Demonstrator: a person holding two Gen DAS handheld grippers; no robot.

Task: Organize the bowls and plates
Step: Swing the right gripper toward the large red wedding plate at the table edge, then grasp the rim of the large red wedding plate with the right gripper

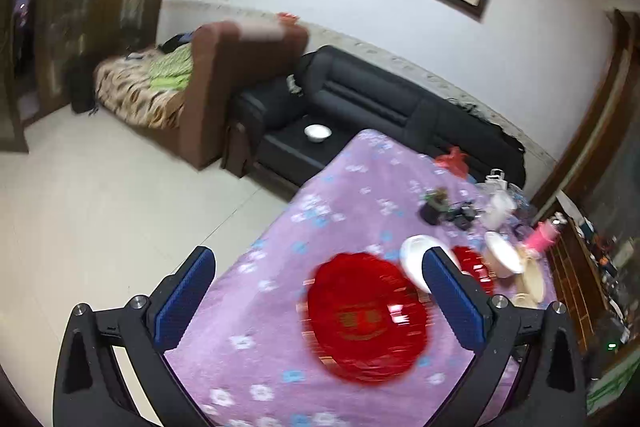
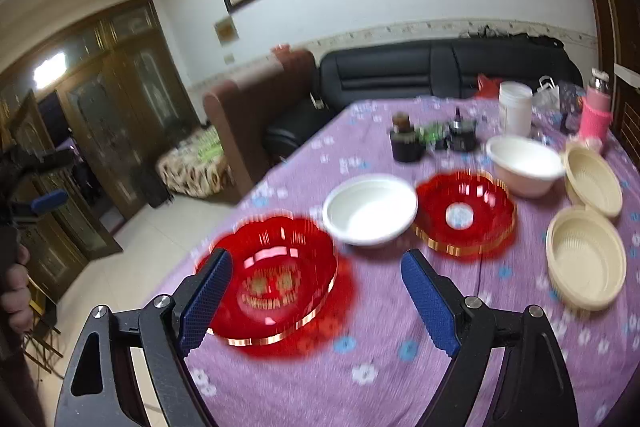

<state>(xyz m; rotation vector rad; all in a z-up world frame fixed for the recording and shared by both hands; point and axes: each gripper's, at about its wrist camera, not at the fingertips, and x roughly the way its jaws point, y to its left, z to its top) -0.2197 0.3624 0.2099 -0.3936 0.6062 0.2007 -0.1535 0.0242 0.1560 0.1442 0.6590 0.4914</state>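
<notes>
Bare cloth lies before red plate.

The left gripper is tipped downward with its two blue pads spread wide, and nothing is held between them. The right gripper is tipped downward too, its pads set wide apart and empty. A hand is seen at the far left edge

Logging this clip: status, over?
Left gripper and right gripper open, empty. Near red plate untouched on purple tablecloth. Nothing blocking.
</notes>
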